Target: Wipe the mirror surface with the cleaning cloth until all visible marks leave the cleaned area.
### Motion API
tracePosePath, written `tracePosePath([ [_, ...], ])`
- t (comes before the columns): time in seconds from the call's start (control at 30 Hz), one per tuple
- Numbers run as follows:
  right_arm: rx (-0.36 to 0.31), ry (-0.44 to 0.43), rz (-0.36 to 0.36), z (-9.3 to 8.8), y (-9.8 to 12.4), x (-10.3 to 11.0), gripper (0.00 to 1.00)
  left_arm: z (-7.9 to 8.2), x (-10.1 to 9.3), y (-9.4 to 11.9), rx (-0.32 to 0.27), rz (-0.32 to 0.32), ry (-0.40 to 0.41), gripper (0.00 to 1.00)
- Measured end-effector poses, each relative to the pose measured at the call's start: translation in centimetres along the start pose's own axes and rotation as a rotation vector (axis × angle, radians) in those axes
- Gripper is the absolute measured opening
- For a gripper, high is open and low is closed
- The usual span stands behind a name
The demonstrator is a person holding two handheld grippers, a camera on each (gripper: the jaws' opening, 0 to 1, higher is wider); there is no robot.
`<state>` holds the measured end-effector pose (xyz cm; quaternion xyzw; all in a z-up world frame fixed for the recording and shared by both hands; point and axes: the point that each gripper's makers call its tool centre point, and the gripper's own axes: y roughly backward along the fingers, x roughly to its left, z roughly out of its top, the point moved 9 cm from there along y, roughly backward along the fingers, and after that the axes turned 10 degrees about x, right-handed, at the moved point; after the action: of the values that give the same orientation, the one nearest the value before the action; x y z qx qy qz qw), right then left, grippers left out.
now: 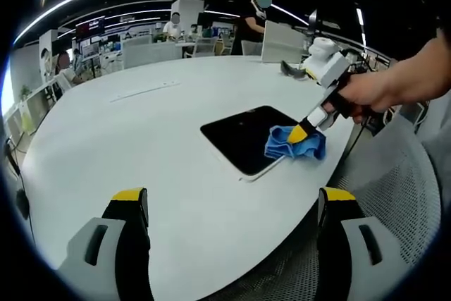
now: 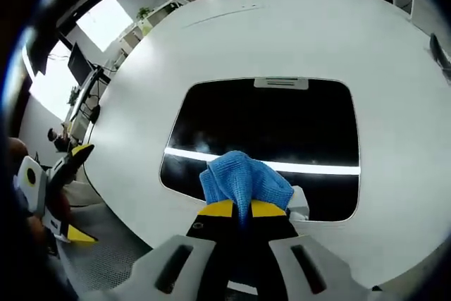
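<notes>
Blue cloth (image 2: 245, 177) clamped in right gripper (image 2: 239, 209), pressed on mirror (image 2: 261, 121) near edge, left gripper (image 1: 229, 199) held agape beside mirror, above table (image 1: 141, 146).

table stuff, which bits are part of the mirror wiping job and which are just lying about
Part of the job:
mirror, lying flat on the table
blue cleaning cloth, resting on the mirror
right gripper, shut on the cloth

Just lying about:
white laptop at the far edge
long white strip on the white table
left gripper, open, idle

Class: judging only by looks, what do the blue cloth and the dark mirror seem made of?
Cloth: soft woven fabric, probably microfibre; it bunches in matte folds between the right tongs.
Mirror: glossy glass-like panel, as it reflects a bright ceiling light strip; exact material uncertain.
</notes>
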<state>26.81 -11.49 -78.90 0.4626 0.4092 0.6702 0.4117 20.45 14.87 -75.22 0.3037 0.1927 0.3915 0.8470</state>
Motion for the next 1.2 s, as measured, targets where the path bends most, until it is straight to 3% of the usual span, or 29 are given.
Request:
tracePosePath([
  [0.4,-0.006,0.002,-0.009,0.6,-0.3,0.2,0.00,0.0,-0.1,0.0,0.007,-0.001,-0.004,0.99],
  [1.2,-0.027,0.009,-0.043,5.3,-1.4,-0.3,0.00,-0.1,0.0,-0.1,0.009,-0.003,0.011,0.99],
])
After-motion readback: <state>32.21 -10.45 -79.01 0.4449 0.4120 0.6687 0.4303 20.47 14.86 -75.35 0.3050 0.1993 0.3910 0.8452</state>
